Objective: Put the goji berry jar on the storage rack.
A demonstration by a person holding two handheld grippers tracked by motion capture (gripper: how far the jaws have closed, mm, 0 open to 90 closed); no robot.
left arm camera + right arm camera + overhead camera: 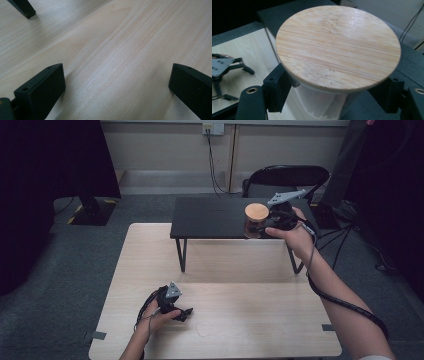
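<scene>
Right tongs [266, 224] grasp the jar [255, 221] under its lid [337, 46], so keep it level; left tongs [186, 313] rest released.

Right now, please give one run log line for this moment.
right claw: shut on glass jar, over black shelf | left claw: open, on wooden table
</scene>
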